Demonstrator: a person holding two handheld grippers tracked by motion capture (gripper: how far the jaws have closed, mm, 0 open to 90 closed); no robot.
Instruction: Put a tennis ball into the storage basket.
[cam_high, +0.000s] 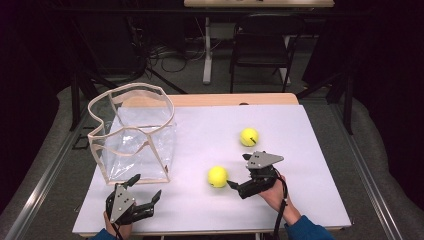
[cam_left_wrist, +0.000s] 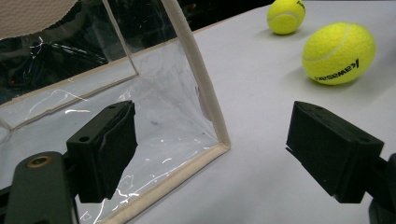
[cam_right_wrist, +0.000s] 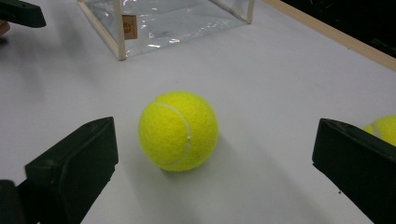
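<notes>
A clear plastic bag (cam_high: 134, 134) with a tan trim stood open on the white table (cam_high: 310, 200), at its left side. Everything else sat somewhere around that bag.

The near tennis ball (cam_high: 218, 176) lay on the table to the right of the bag, a little nearer the person. It was bright yellow. The far tennis ball (cam_high: 249, 136) lay farther right of the bag and farther back. The two balls were apart and did not touch.

The right gripper (cam_high: 239, 171) was just beside the near tennis ball, on the side away from the bag. Its jaws were wide open and held nothing. In the right gripper view, the near tennis ball (cam_right_wrist: 178, 130) sat out in front of the two black jaws, in the gap seen between them, and no jaw touched it. The bag (cam_right_wrist: 163, 23) stood behind the ball there, and a bit of the far tennis ball (cam_right_wrist: 384, 129) peeked out at the right edge.

The left gripper (cam_high: 147, 188) was just in front of the bag, near its bottom front corner. Its jaws were open too and empty. In the left gripper view, the bag (cam_left_wrist: 154, 121) corner stood close between the jaws, and both balls lay past it, the near tennis ball (cam_left_wrist: 338, 53) big and the far tennis ball (cam_left_wrist: 286, 16) small.
</notes>
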